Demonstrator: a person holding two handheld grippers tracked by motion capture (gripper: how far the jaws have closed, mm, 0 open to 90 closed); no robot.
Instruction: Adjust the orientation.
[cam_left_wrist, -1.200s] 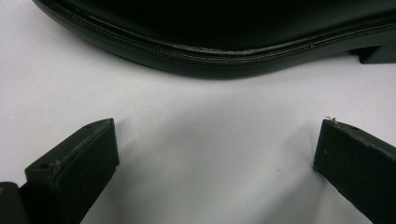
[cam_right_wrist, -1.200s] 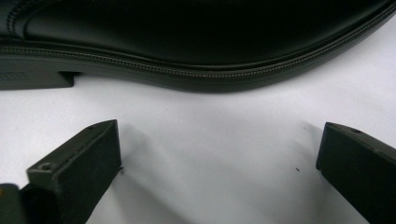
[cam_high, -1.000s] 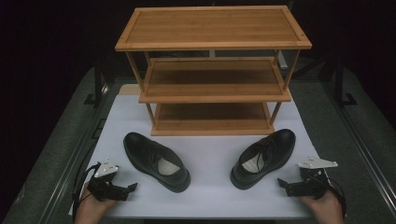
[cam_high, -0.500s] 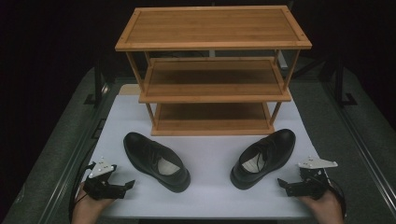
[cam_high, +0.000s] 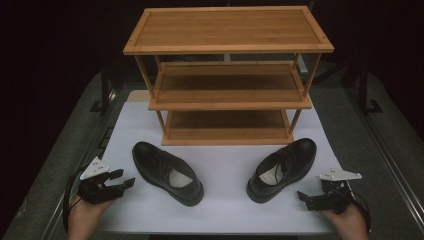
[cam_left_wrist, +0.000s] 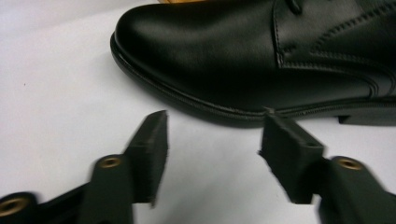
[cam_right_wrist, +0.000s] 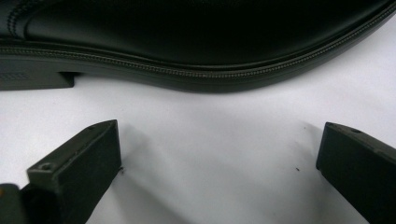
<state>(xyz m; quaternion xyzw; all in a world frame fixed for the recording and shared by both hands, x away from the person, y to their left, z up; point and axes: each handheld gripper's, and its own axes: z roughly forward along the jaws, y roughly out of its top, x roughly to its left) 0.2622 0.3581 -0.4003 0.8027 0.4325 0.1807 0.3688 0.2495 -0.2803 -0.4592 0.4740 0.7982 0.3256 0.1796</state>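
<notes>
Two black leather shoes lie on a white mat (cam_high: 225, 210): the left shoe (cam_high: 167, 172) (cam_left_wrist: 243, 51) and the right shoe (cam_high: 282, 169) (cam_right_wrist: 196, 32). My left gripper (cam_high: 125, 178) (cam_left_wrist: 212, 140) hovers just left of the left shoe, pointing at its side. Its jaws have just been closing and stand half apart with nothing between them. My right gripper (cam_high: 304, 199) (cam_right_wrist: 219, 149) sits low by the right shoe's sole, jaws wide open and empty.
A three-tier wooden shoe rack (cam_high: 227, 75) stands at the back of the mat, its shelves bare. Dark grey table surface (cam_high: 380, 165) and metal rails flank the mat.
The left gripper has lifted a little off the mat and its jaws have narrowed. The right gripper and both shoes have stayed put.
</notes>
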